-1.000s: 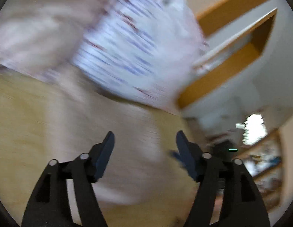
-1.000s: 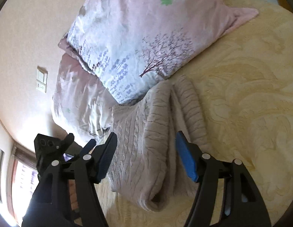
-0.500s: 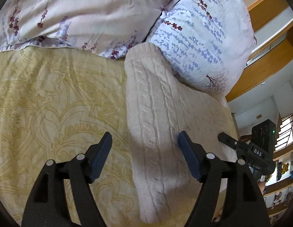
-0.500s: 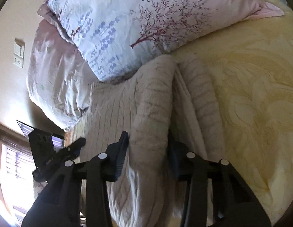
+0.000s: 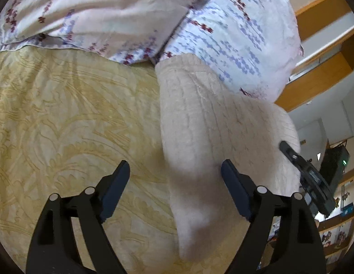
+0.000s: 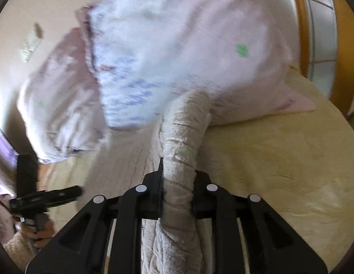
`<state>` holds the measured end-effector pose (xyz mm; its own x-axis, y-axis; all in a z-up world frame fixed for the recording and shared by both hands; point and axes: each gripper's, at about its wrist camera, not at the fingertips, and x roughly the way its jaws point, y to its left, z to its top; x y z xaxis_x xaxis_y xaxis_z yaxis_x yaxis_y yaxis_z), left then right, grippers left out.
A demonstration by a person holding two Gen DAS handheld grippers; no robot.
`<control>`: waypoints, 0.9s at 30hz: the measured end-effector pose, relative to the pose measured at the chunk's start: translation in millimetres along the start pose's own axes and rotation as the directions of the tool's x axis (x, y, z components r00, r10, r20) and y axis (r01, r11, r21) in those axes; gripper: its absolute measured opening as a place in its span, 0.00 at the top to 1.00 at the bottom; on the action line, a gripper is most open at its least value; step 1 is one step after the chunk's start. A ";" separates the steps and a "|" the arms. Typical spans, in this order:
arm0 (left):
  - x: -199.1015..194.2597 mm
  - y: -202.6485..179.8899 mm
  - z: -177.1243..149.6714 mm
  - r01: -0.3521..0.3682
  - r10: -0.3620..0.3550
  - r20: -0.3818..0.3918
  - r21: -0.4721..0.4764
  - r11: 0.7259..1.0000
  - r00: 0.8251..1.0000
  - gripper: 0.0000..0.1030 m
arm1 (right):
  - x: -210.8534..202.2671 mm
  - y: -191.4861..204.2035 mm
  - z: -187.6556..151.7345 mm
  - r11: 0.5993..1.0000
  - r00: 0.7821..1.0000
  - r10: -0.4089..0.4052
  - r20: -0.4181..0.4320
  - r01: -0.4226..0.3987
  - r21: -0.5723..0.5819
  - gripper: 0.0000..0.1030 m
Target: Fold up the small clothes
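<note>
A cream cable-knit sweater (image 5: pixel 206 123) lies on the yellow patterned bedspread (image 5: pixel 62 123), its far end against the pillows. My left gripper (image 5: pixel 175 178) is open, its jaws on either side of the sweater's near left edge, holding nothing. My right gripper (image 6: pixel 178 182) is shut on a bunched fold of the sweater (image 6: pixel 183 137), which rises in a ridge toward the pillows. The right gripper also shows in the left wrist view (image 5: pixel 304 178) at the sweater's right side, and the left gripper shows in the right wrist view (image 6: pixel 44 196).
Two floral pillows (image 5: pixel 222 22) lie along the head of the bed. A wooden headboard and shelf (image 5: pixel 320 52) stand at the right. The bedspread (image 6: pixel 279 159) extends to the right of the sweater. A wall switch (image 6: pixel 30 45) is at far left.
My right gripper has closed fully on the sweater fold and lifted it into a ridge. My left gripper has moved slightly closer to the sweater's near edge and stays open.
</note>
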<state>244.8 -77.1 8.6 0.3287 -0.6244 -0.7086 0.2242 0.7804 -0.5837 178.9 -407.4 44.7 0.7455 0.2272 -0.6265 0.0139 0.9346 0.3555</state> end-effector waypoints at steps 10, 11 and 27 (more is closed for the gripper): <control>1.2 -8.2 -16.0 0.028 -0.028 -0.021 0.002 1.000 0.999 0.21 | -0.9 -69.6 -20.6 0.959 0.994 0.096 -0.047 -0.080 0.273 0.47; -1.0 -7.9 -18.7 0.030 -0.030 -0.020 0.000 1.000 0.999 0.21 | -7.7 -72.1 -24.5 0.954 0.993 0.110 -0.043 -0.093 0.284 0.46; -9.4 -18.7 -74.9 0.000 0.001 -0.079 0.015 1.000 0.997 0.53 | -47.3 -52.3 -82.0 0.967 0.982 0.175 -0.065 -0.159 0.201 0.87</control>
<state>168.8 -88.3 -3.5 0.2559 -0.6241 -0.7383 0.2382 0.7809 -0.5775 88.2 -444.6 -1.2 0.6915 0.4048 -0.5983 0.0286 0.8123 0.5826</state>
